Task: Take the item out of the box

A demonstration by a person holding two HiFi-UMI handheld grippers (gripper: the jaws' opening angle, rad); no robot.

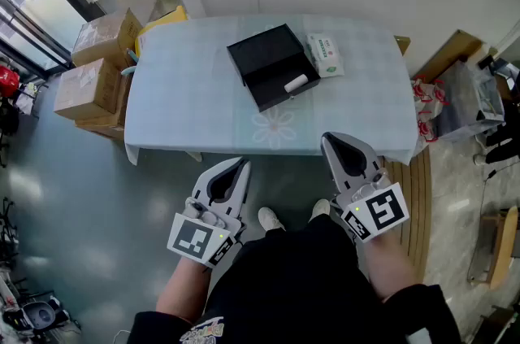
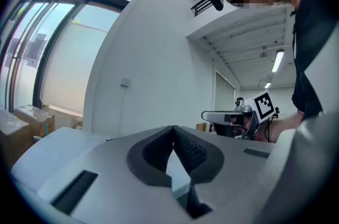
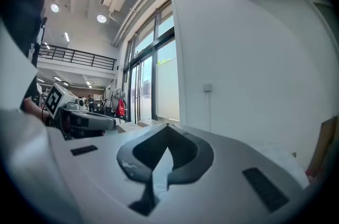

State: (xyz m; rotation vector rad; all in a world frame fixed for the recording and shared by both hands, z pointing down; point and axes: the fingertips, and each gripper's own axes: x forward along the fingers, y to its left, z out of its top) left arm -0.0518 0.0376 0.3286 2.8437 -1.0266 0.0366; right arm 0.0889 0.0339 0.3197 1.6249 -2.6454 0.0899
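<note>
A black open box [image 1: 271,64] lies on the table [image 1: 195,98] with its lid flat beside it; a small white cylinder [image 1: 295,83] rests in its near half. Both grippers are held low in front of the person, short of the table's near edge and far from the box. My left gripper [image 1: 243,163] is shut and empty, its tips meeting in the left gripper view [image 2: 174,127]. My right gripper [image 1: 324,137] is also shut with nothing in it, its tips touching in the right gripper view [image 3: 167,125].
A white-green packet [image 1: 325,55] lies right of the box. Cardboard boxes [image 1: 97,66] are stacked left of the table, bags and clutter [image 1: 455,102] at its right. The person's shoes [image 1: 270,219] stand on the floor below the table edge.
</note>
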